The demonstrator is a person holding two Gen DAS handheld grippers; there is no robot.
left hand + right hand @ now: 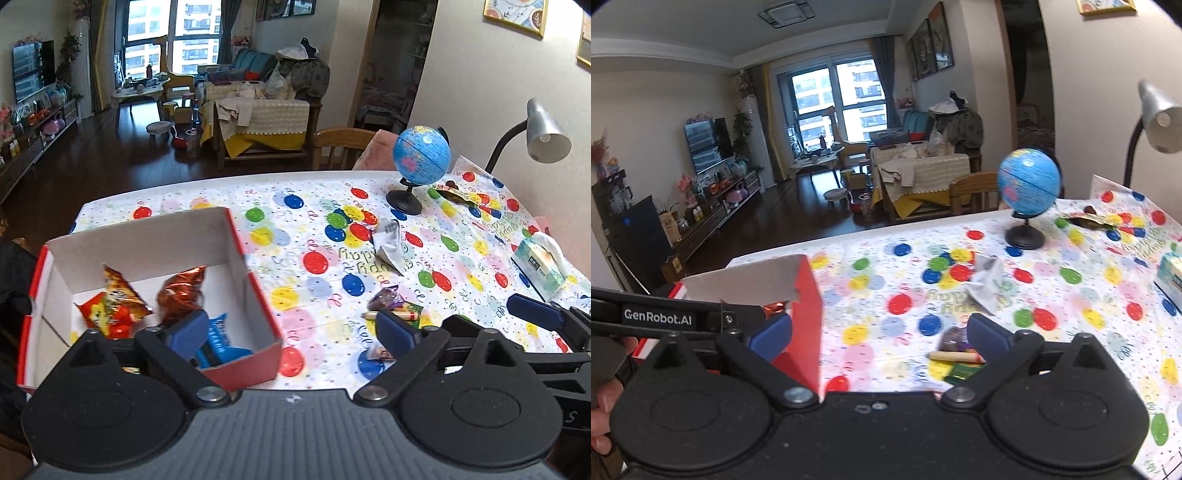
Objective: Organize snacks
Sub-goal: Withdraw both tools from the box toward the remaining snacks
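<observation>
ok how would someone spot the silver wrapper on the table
Start at the blue globe on the balloon-print tablecloth. Just in front of its black base lies the crumpled silver wrapper, alone mid-table. It is plain grey-white, unlike the colourful snacks nearer the grippers.

Snacks (122, 310) in red box (258, 295)

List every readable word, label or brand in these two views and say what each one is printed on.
"GenRobot.AI": white label on the left gripper's black body, seen in the right wrist view.
"Happy Birthday": upside down on the balloon tablecloth, partly covered.
Tissue box: print too small to read.
Snack packets in the red box: print blurred, unreadable.
</observation>
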